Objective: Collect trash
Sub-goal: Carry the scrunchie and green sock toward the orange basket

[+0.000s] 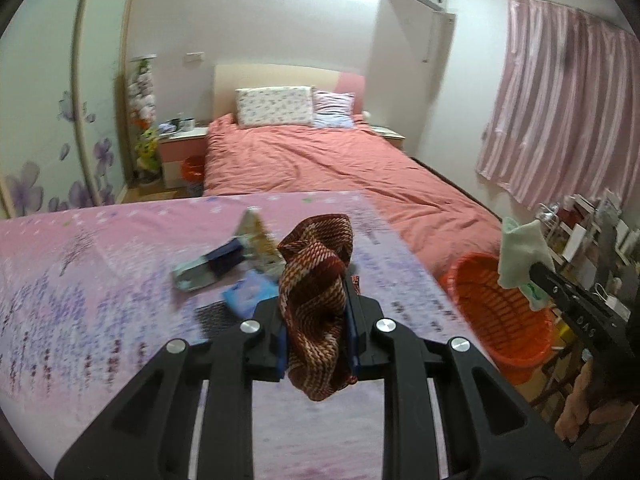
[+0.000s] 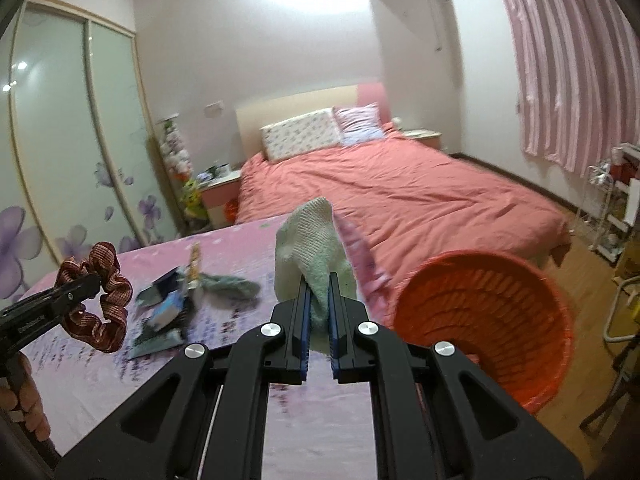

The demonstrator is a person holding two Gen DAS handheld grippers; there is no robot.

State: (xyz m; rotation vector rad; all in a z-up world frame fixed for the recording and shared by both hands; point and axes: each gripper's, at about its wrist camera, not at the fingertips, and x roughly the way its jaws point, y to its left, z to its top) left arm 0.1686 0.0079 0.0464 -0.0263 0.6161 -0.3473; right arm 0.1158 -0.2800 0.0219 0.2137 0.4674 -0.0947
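Observation:
My left gripper point(image 1: 316, 296) is shut on a red-brown striped scrunchie point(image 1: 320, 264), held above the table with the pink lavender cloth point(image 1: 80, 280). From the right wrist view the same scrunchie point(image 2: 108, 304) hangs from the left gripper point(image 2: 94, 280) at the left edge. My right gripper point(image 2: 319, 286) is shut on a pale green knitted cloth point(image 2: 308, 240), just left of the orange basket point(image 2: 480, 312). That cloth point(image 1: 520, 252) also shows over the basket's point(image 1: 500, 308) rim. Wrappers and a blue packet point(image 1: 250, 292) lie on the table, beside a grey-green sock point(image 2: 232, 286).
A bed with a salmon cover point(image 1: 320, 160) stands beyond the table. Pink curtains point(image 1: 560, 100) hang at the right above a cluttered wire shelf point(image 2: 612, 208). Mirrored wardrobe doors point(image 2: 60, 140) fill the left. A small orange bin point(image 1: 192, 168) sits by the nightstand.

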